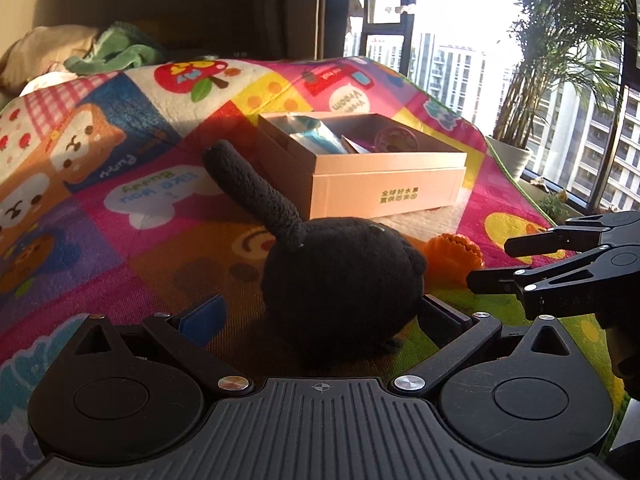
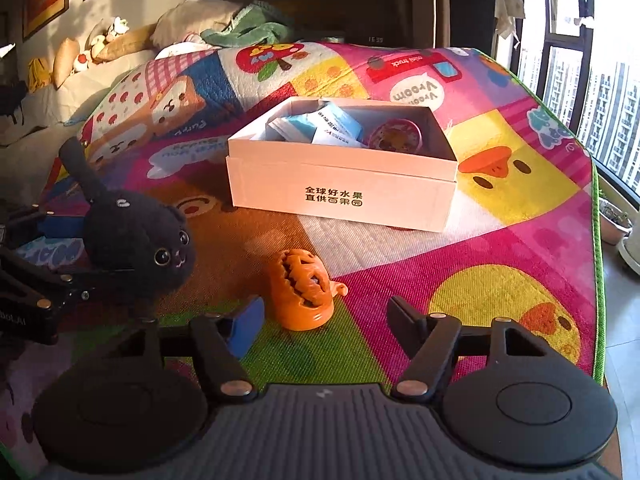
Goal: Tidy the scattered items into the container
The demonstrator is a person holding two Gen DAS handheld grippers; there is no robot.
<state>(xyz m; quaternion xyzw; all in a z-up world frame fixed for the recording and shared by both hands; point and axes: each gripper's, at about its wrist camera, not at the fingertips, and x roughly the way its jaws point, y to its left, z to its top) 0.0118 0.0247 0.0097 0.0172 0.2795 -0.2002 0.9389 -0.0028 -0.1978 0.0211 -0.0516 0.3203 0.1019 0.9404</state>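
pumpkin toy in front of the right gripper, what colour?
Orange pumpkin toy, clearest in the right wrist view.

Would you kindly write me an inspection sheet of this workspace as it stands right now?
Surface: colourful cartoon mat.
Job's things: open white box already holding packets and a round tin; black cat plush and orange pumpkin toy outside it on the mat.
Clutter: green cloth and pillows behind.
Grippers: left gripper open, fingers either side of the plush; right gripper open, just short of the pumpkin toy.
Cables: nothing seen.
Surroundings: window, potted palm, framed pictures.
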